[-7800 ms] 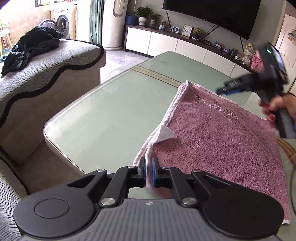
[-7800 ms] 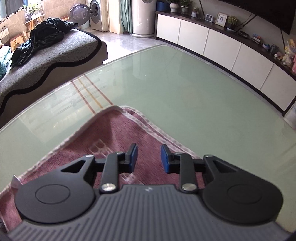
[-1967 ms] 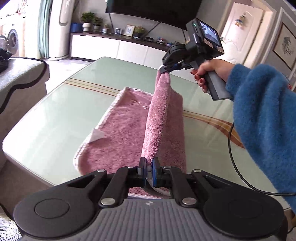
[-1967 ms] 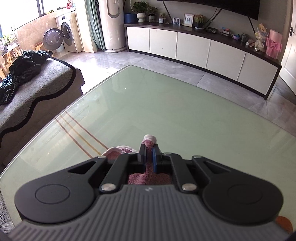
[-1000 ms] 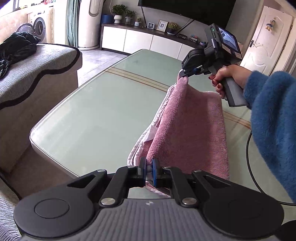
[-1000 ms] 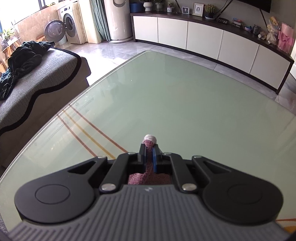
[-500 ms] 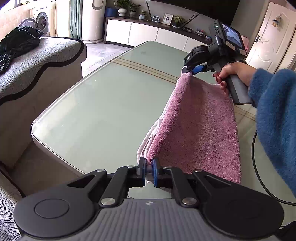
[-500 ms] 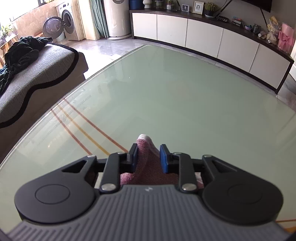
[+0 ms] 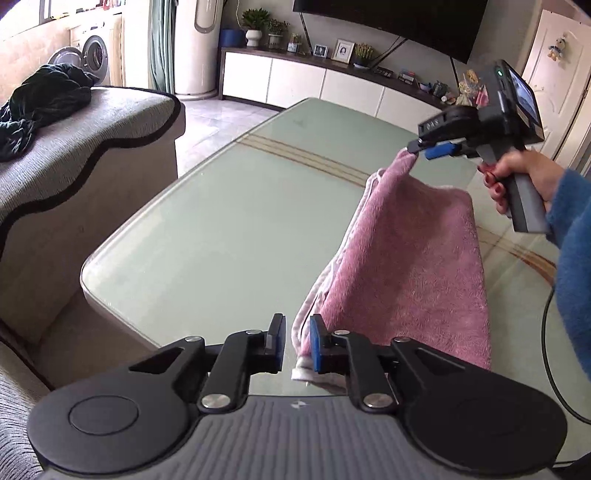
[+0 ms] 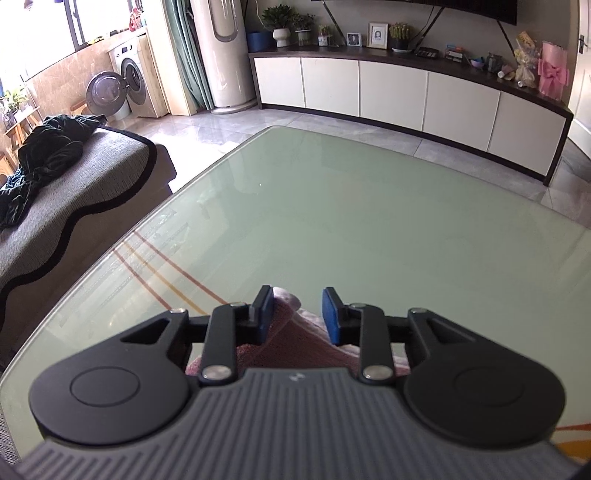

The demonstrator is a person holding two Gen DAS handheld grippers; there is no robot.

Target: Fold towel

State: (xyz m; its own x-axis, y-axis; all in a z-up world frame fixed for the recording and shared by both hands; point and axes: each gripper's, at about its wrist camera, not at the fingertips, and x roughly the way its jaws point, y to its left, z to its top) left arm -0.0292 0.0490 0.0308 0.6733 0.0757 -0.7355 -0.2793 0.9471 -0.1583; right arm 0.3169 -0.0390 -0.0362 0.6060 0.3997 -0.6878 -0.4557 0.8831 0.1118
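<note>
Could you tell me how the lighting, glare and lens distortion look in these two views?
Left wrist view: fisheye bends the glass table edge; daylight sheens it; pink towel is sharp. Right wrist view: the window is blown out, the cabinet line bows, and the table glass shows pale glare.

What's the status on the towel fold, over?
Left gripper open, fingers either side of the near corner. Right gripper open, far corner between its fingers. Pink terry towel folded over on the pale green glass table. Nothing in the way.

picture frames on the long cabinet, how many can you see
2: a small dark picture frame and a taller white picture frame right beside it, near the middle of the cabinet. Clutter may hide others.
</note>
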